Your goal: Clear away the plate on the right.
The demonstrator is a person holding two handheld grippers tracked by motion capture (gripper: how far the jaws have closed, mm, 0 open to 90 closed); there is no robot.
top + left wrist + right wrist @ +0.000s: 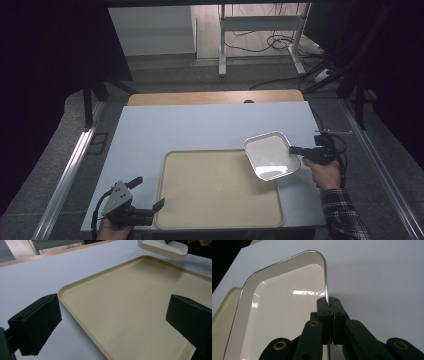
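At the table's near left corner, a hand holds the left gripper (148, 192); its two blocky black jaws stand wide apart with nothing between them, released, just beside the near left corner of a large beige tray (200, 210). The tray is a matte, smooth plastic rectangle with rounded corners and a low raised rim, and it lies flat at the middle of the table's near edge. In the left gripper view (113, 322) the jaws frame the tray's (130, 305) bare surface.

Farther back, at the table's right edge, a hand in a plaid sleeve (342, 212) holds the right gripper (295, 149). Its jaws are clenched on the thin rim of a small white tray (270, 156), a glossy rectangular dish with rounded corners and sloping walls. The white tray is held tilted in the air, over the beige tray's far right corner. The right gripper view (329, 305) shows its pads pinching the white tray's (277, 305) shiny edge, light reflected in its floor.

The table (200, 125) has a pale bluish white, smooth top, with a strip of wood (215, 97) along its far edge. Beyond it lie grey floor, a metal stand (260, 25) and loose cables (275, 42).
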